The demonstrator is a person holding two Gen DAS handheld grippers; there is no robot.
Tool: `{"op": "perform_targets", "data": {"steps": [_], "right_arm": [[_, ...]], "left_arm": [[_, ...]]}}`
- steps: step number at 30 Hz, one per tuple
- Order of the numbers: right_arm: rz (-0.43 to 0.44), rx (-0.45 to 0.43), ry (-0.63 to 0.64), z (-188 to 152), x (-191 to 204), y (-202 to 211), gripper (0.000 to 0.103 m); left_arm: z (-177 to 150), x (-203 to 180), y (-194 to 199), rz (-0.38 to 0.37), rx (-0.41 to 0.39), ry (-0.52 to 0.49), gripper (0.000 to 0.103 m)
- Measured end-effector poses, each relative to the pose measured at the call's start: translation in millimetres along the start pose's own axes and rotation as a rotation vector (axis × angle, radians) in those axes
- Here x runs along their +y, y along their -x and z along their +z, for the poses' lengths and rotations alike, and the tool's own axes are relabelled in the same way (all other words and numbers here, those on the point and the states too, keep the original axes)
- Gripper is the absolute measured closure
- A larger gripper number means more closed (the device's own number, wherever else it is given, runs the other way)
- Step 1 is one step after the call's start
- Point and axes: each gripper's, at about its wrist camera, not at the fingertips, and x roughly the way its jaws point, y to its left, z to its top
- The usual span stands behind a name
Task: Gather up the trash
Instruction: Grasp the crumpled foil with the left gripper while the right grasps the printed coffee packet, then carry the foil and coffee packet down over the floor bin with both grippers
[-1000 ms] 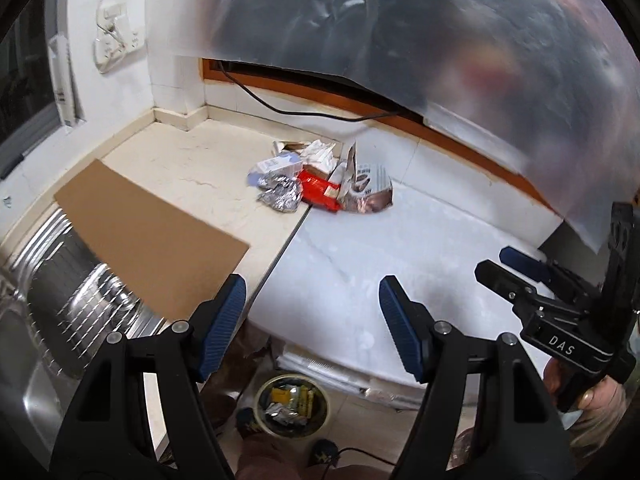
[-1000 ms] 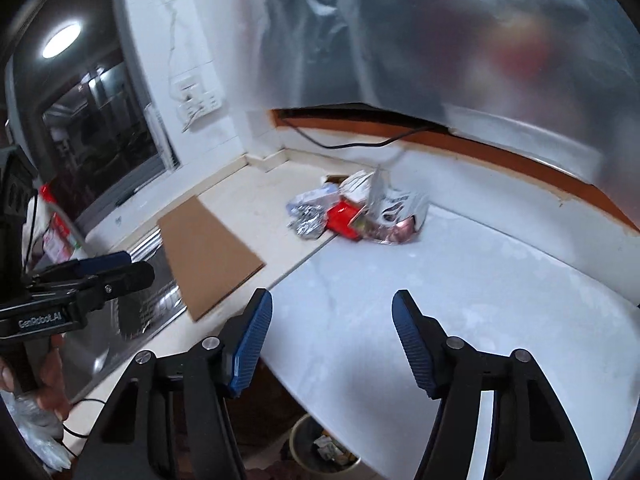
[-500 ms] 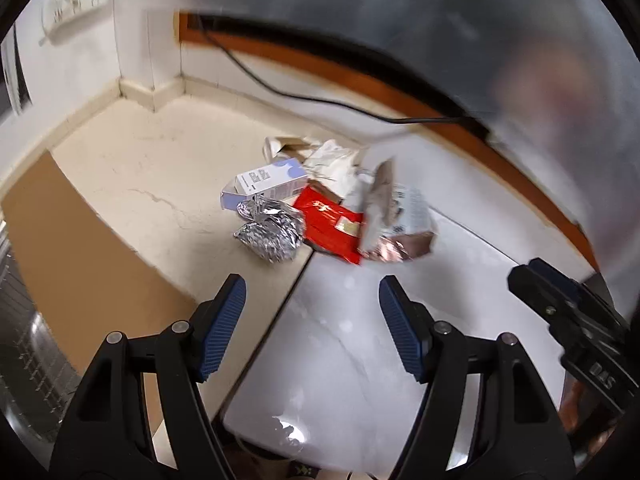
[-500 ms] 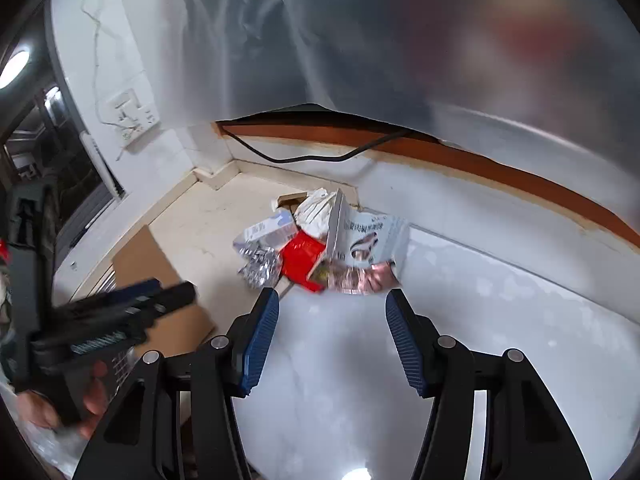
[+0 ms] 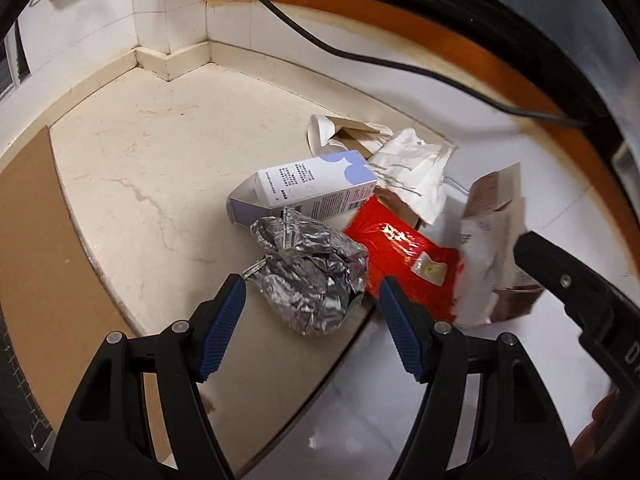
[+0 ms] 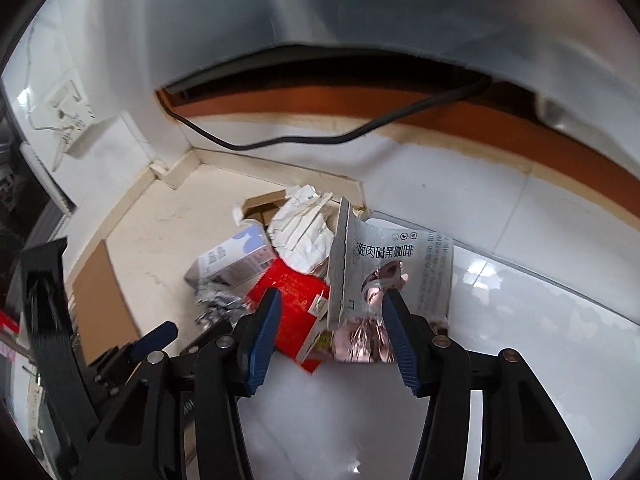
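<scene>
A trash pile lies on the counter (image 5: 152,148): a crumpled foil ball (image 5: 308,280), a white and lilac carton (image 5: 316,188), a red packet (image 5: 404,264), crumpled white paper (image 5: 412,176) and a printed coffee pouch (image 6: 400,264) with a pink foil inside. My left gripper (image 5: 312,312) is open, its fingers on either side of the foil ball without touching it. My right gripper (image 6: 332,316) hangs just in front of the pouch and the red packet (image 6: 292,300). Its jaws are closing, and the pads press on nothing.
A brown cardboard sheet (image 5: 36,260) lies at the left over the sink. A black cable (image 6: 280,142) hangs along the back wall above the pile. Cream stone meets white marble (image 6: 520,320) at a seam under the pile. Walls close the corner behind.
Both grippers have come down and forward to the trash pile, which now fills the views. The right gripper's fingers stand closer together than before. The trash has not moved.
</scene>
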Motion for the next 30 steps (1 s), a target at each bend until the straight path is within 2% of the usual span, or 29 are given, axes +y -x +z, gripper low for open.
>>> {"op": "perform_targets", "data": {"steps": [6, 12, 13, 15, 16, 19, 25, 30], "right_arm": [[-0.019, 0.036, 0.011, 6, 5, -37, 0.057], [-0.04, 0.097, 0.008, 2, 7, -64, 0.077], [-0.041, 0.109, 0.001, 1, 5, -69, 0.081], [0.001, 0.112, -0.016, -4, 1, -71, 0.087], [0.01, 0.111, -0.019, -6, 1, -71, 0.088], [0.014, 0.102, -0.008, -14, 3, -68, 0.09], [0.024, 0.086, -0.027, -35, -3, -51, 0.091], [0.042, 0.039, -0.03, -50, -6, -21, 0.091]], "left_arm": [[-1, -14, -19, 0.065, -0.02, -0.038, 0.037], [3, -11, -33, 0.067, -0.002, -0.007, 0.038], [4, -9, -34, 0.06, -0.004, -0.003, 0.039], [4, -8, -30, 0.034, -0.02, 0.0, 0.047], [4, -6, -27, 0.021, -0.026, 0.0, 0.055], [2, -1, -17, -0.016, -0.04, 0.007, 0.065], [-11, 14, 0, -0.079, -0.032, 0.044, 0.066], [-26, 29, 25, -0.139, -0.057, 0.071, 0.066]]}}
